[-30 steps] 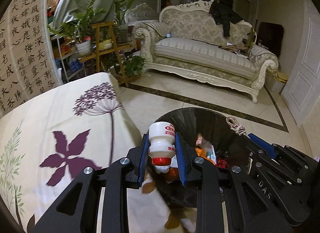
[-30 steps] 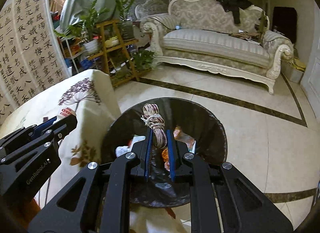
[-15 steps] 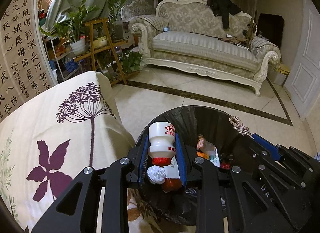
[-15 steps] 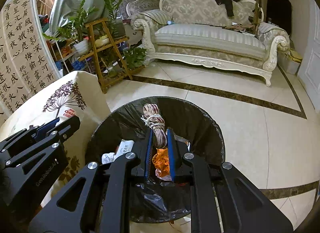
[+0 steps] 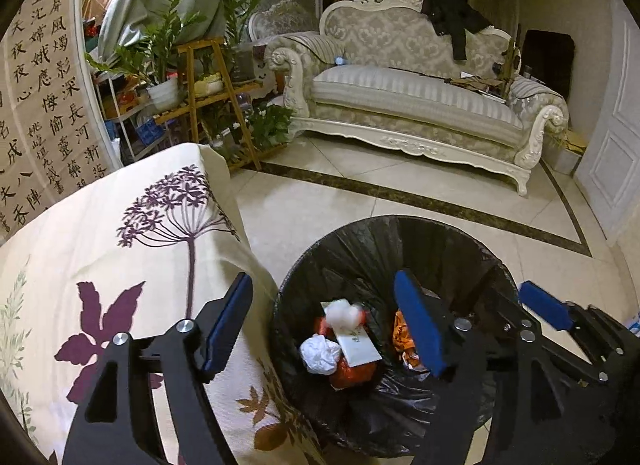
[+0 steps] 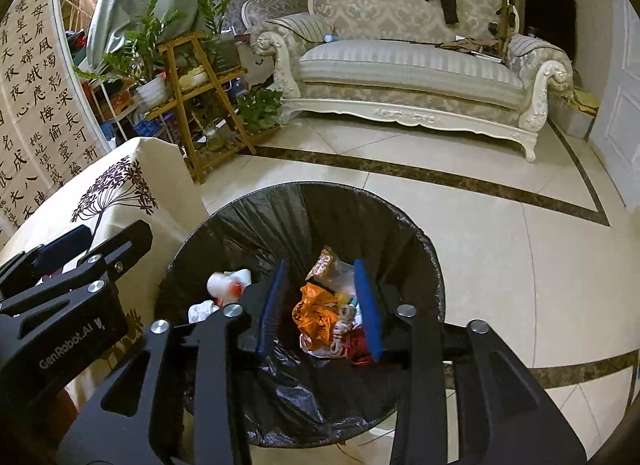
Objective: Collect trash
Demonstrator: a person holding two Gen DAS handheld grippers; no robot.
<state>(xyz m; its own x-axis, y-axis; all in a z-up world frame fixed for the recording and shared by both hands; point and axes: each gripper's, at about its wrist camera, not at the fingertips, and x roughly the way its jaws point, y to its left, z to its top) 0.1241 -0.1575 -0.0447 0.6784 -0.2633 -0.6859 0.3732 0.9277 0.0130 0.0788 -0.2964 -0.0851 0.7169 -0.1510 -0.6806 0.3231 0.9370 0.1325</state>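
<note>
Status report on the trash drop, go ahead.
Left gripper and right gripper just opened, both empty. Bottle and rope down in the trash bin. Nothing in the way.

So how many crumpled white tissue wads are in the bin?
1 for sure: a tissue wad on the left of the trash bin, beside the blurred white bottle. More may be buried.

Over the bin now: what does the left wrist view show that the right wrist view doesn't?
Only the left wrist view: a white card lying flat among the trash.

Only the right wrist view: the coiled cord on an orange wrapper.

Both: the black-lined trash bin, the white bottle inside it, a crumpled tissue, and both grippers open, left and right, their fingers just opened, nothing between them.
</note>
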